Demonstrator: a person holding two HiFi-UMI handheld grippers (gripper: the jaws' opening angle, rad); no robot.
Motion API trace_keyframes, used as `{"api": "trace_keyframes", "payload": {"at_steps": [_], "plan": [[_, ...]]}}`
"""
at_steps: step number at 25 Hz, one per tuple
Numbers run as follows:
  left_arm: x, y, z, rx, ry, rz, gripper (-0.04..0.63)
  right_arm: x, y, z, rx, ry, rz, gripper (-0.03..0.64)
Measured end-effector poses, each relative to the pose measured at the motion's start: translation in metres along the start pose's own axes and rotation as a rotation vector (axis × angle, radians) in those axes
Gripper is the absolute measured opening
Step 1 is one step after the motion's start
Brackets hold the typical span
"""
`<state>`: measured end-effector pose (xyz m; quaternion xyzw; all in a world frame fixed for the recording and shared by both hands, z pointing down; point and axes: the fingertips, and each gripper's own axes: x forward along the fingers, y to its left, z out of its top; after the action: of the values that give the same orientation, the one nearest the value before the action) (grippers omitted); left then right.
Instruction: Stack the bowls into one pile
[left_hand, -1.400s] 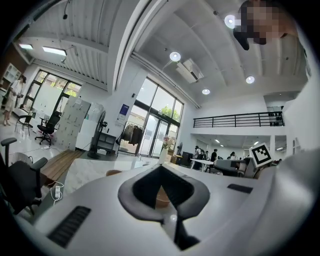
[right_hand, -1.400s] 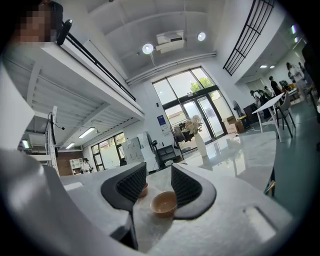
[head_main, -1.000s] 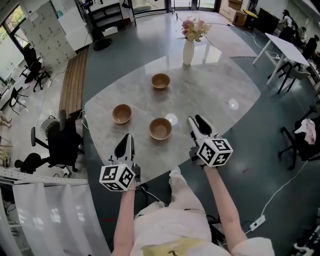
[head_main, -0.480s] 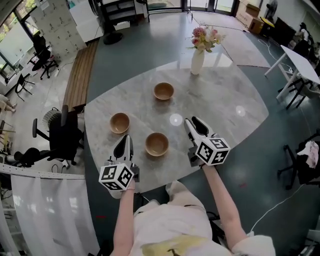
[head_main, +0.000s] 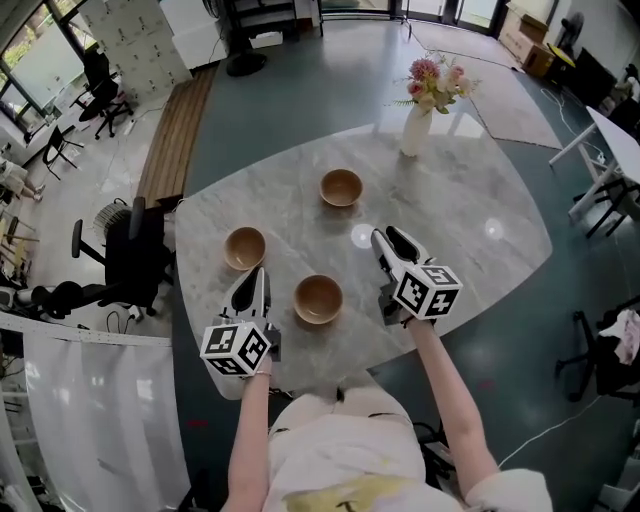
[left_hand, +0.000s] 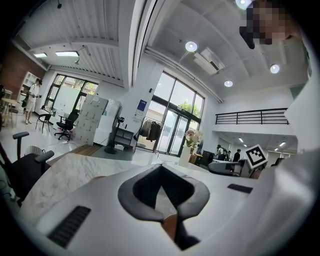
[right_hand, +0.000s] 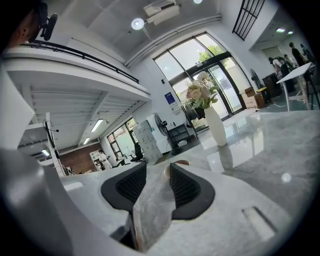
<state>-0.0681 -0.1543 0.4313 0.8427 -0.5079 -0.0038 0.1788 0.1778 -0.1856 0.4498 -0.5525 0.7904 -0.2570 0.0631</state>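
Observation:
Three wooden bowls sit apart on the marble table (head_main: 480, 210): a far bowl (head_main: 341, 187), a left bowl (head_main: 245, 248) and a near bowl (head_main: 318, 299). My left gripper (head_main: 253, 278) hovers just left of the near bowl and in front of the left bowl; its jaws meet at the tips, holding nothing (left_hand: 160, 172). My right gripper (head_main: 390, 238) is to the right of the near bowl, open and empty. In the right gripper view the far bowl (right_hand: 176, 163) shows beyond the gap of the right gripper (right_hand: 156, 175).
A white vase of pink flowers (head_main: 414, 130) stands at the table's far side, also the vase (right_hand: 216, 125) in the right gripper view. A black office chair (head_main: 140, 260) and a wooden bench (head_main: 175, 140) lie left of the table.
Both grippers have moved forward from the table's near edge and now flank the near bowl. The bowls have not moved on the table.

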Motion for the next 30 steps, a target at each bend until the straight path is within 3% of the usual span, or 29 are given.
{"api": "trace_keyframes", "payload": {"at_steps": [15,18,30], "plan": [[0.062,0.02,-0.023,-0.068,0.089,-0.039,0.0,0.079,-0.045,-0.005,0.055,0.086,-0.101,0.141],[0.075,0.023,-0.03,-0.094,0.112,-0.057,0.0,0.104,-0.059,-0.014,0.109,0.126,-0.127,0.141],[0.125,0.027,-0.053,-0.124,0.182,-0.122,0.0,0.174,-0.107,-0.035,0.144,0.281,-0.241,0.141]]}}
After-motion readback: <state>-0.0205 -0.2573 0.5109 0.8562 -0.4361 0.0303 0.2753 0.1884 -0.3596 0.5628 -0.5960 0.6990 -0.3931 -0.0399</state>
